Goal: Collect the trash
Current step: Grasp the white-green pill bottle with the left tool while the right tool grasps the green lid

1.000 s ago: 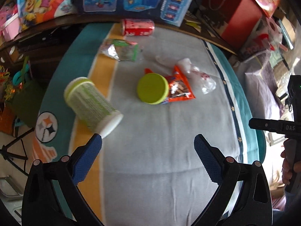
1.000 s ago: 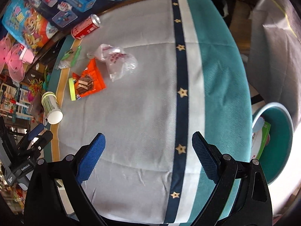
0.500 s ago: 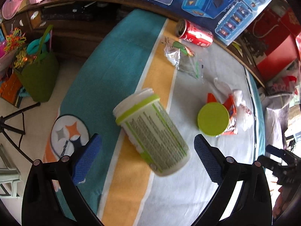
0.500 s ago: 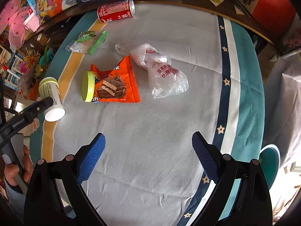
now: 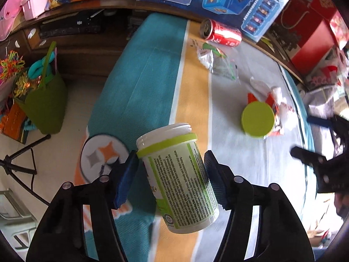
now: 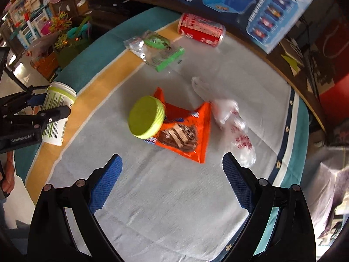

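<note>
The left gripper (image 5: 169, 172) is closing its blue-padded jaws around the lidless white plastic jar with a lime-green label (image 5: 177, 180), which lies on its side on the striped tablecloth (image 5: 152, 69). The jar's long axis runs along the fingers, open mouth pointing away. The right gripper (image 6: 172, 178), spread wide and empty, hovers nearer the round lime-green lid (image 6: 146, 116).

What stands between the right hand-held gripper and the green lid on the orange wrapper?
Nothing visible does. The right hand-held gripper is open above bare cloth, and the green lid lies just ahead, partly resting on the orange wrapper. The crumpled clear bag lies off to the right, outside the direct path.
</note>
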{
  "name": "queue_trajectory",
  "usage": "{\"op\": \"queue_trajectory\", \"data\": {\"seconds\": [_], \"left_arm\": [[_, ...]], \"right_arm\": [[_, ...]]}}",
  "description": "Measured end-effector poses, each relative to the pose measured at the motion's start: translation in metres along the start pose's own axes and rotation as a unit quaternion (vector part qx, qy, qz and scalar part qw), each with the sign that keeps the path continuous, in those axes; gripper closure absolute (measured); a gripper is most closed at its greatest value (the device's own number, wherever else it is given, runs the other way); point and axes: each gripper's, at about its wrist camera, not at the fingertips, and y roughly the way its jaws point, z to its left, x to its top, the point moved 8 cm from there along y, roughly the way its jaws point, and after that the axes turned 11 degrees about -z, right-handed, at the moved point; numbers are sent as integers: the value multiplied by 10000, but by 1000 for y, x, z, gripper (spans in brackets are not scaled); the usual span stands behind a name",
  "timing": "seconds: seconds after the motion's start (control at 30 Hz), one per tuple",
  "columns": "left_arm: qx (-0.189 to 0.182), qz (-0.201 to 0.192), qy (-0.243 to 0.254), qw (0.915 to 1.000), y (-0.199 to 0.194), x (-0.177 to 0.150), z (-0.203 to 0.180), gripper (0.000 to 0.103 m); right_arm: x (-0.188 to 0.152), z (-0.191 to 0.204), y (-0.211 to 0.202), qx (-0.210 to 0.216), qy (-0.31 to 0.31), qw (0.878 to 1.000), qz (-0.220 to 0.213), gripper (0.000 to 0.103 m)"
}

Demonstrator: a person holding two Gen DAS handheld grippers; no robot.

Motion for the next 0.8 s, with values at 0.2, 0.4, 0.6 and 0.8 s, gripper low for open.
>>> {"op": "queue_trajectory", "data": {"seconds": [0.2,0.4,0.6,0.8], "left_arm": [[-61,5,35,10000,-13,-14,12,39],[43,38,-127,9999,-18,-21,30,31],[106,133,-150,9997,-11,-22,33,28],[245,135,-11,9996,-6,-23,26,22]], "right_arm": [[15,30,20,152,-713,9972,-144,14],[7,35,44,100,-1013,9948,55,20],[9,32,54,-175,-1286,9915,-90,44],[7,28,52,-125,-1057,9943,-64,51]]}}
